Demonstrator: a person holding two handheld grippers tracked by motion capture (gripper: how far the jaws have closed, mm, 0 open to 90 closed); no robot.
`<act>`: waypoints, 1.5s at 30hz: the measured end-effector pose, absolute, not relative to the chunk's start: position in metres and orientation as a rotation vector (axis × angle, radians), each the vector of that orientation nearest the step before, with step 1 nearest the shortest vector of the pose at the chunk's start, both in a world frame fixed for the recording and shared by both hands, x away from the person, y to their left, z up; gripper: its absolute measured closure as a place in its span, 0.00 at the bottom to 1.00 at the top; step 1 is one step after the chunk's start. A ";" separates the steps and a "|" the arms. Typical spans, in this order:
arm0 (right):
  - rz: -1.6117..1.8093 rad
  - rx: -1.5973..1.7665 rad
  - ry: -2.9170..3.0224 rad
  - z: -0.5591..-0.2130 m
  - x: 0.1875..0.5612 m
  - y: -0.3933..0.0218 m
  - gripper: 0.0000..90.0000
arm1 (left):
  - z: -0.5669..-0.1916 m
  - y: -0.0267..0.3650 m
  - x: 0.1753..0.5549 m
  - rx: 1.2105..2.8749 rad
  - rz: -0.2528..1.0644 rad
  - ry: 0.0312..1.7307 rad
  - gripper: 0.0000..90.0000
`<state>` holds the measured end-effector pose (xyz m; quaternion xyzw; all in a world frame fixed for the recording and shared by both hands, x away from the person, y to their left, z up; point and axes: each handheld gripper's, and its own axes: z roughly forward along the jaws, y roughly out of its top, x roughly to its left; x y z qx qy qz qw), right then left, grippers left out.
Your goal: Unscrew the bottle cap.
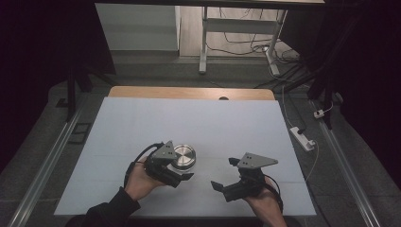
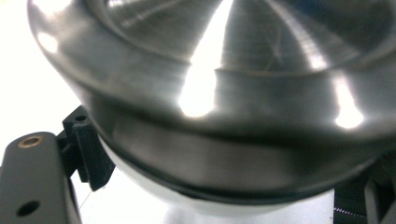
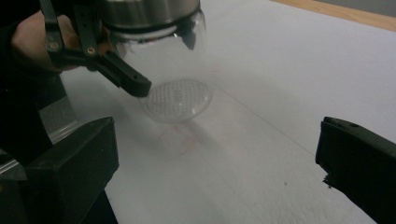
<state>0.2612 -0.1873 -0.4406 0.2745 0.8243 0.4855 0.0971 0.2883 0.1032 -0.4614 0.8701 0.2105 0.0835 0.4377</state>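
Jaws of left gripper clamp unlabelled steel-lidded glass jar.

Your high view is dim, with dark surroundings and only the white desk lit evenly. In the left gripper view, the metal lid sits too close, blurred, streaked with glare; the background blows out white. Your right gripper view looks soft, shadows faint.
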 end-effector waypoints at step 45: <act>1.500 0.459 2.630 -0.425 0.293 -0.103 0.20 | -0.467 0.092 0.285 2.221 0.111 0.345 0.17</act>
